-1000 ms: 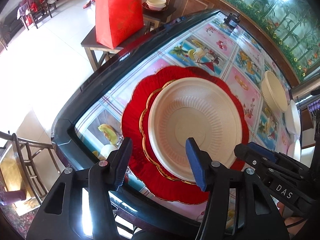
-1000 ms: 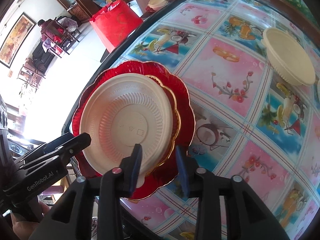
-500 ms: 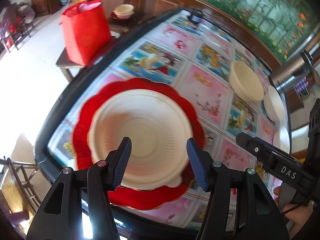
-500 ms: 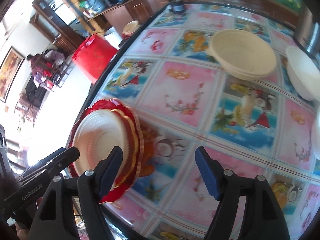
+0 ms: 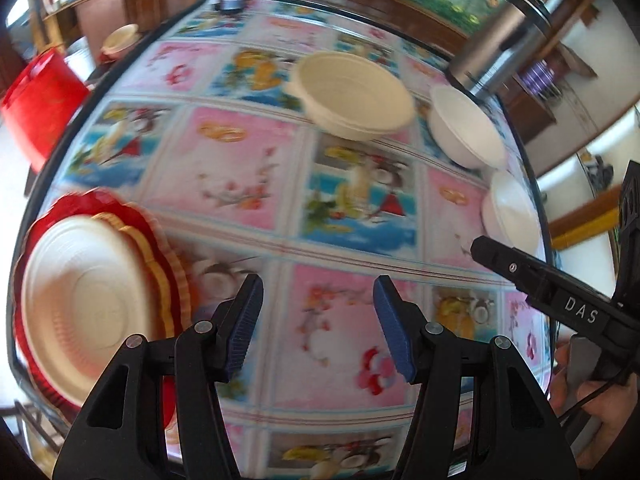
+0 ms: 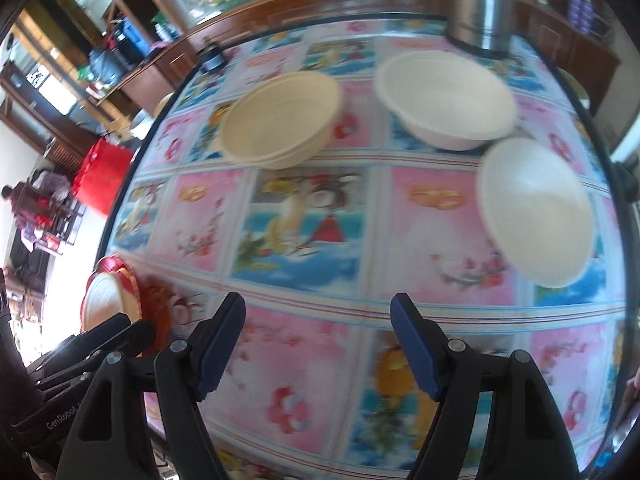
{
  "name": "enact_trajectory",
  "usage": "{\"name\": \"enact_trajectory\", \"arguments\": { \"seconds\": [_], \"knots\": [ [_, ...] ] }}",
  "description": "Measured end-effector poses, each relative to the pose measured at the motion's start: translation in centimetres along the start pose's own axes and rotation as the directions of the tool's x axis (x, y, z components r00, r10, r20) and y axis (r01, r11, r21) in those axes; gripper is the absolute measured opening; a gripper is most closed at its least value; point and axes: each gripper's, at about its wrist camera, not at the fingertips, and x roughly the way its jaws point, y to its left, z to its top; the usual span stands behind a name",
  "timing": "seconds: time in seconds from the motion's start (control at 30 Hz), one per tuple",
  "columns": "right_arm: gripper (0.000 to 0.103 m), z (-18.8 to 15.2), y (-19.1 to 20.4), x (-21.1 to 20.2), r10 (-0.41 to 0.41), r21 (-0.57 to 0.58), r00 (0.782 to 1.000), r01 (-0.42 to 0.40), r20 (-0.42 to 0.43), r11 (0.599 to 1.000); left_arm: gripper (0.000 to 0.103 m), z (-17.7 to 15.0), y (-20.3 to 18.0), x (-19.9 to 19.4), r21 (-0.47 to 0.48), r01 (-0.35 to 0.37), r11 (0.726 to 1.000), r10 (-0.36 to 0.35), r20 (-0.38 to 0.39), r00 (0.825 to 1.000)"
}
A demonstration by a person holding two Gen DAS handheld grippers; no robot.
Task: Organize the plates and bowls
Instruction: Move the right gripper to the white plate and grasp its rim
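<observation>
the left tool (image 5: 318, 322) stood spread over the patterned desk (image 5: 248, 176), nothing between its jaws. the right tool (image 6: 318, 344) had just been opening and was spread wide, also empty. the cream plate (image 5: 86, 308) lay on stacked red plates (image 5: 170, 280) at the desk's near-left edge. beyond the stack sat a tan bowl (image 6: 280, 118); right of that bowl sat two white bowls (image 6: 446, 98) (image 6: 536, 210) (both views blurred).
</observation>
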Motion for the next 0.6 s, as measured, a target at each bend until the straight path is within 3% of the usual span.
{"name": "enact_trajectory", "arguments": {
  "seconds": [0.3, 0.6],
  "knots": [
    [0.075, 0.6, -8.5, -2.6, -0.103, 0.142, 0.993, 0.094, 0.056, 0.985, 0.058, 2.2, -7.3, 4.5, 0.1, 0.102, 0.99, -0.095, -0.077, 0.993],
    [0.075, 0.5, -14.7, -3.8, -0.158, 0.264, 0.985, 0.135, 0.066, 0.955, 0.057, 4.0, -13.7, 6.6, 0.209, 0.151, 0.966, -0.131, -0.109, 0.985]
  ]
}}
